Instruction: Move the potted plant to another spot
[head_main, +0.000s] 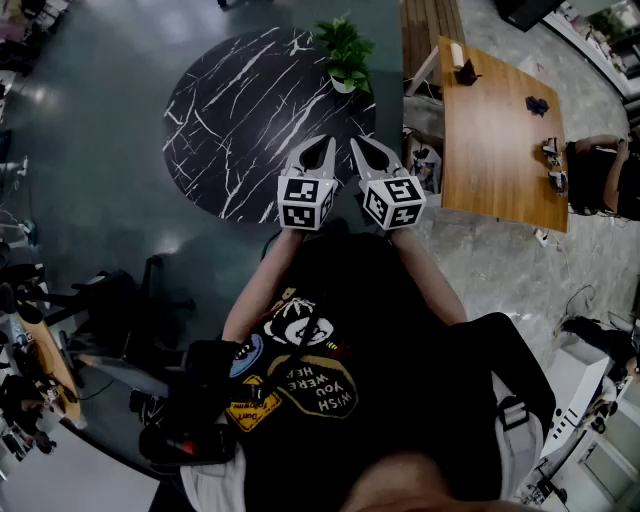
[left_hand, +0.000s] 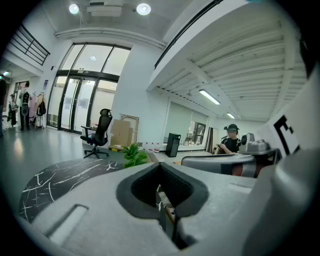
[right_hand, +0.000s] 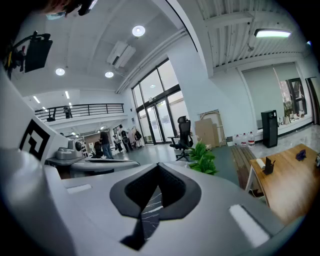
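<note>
Over a round black marble bench (head_main: 230, 130), the left tongs (head_main: 320, 145) and right tongs (head_main: 364, 146) hung side by side, both closed and empty. Beyond them the potted plant (head_main: 345, 55) stood at the bench's far rim, with a wooden bench (head_main: 500, 140) further right.

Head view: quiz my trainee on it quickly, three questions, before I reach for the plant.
1. True or false: the left gripper holds the potted plant.
2. The plant stands on: A the round black table; B the wooden table; C the floor.
3. Fill in: the right gripper is ___ and empty.
Key: 1 false; 2 A; 3 shut.
</note>
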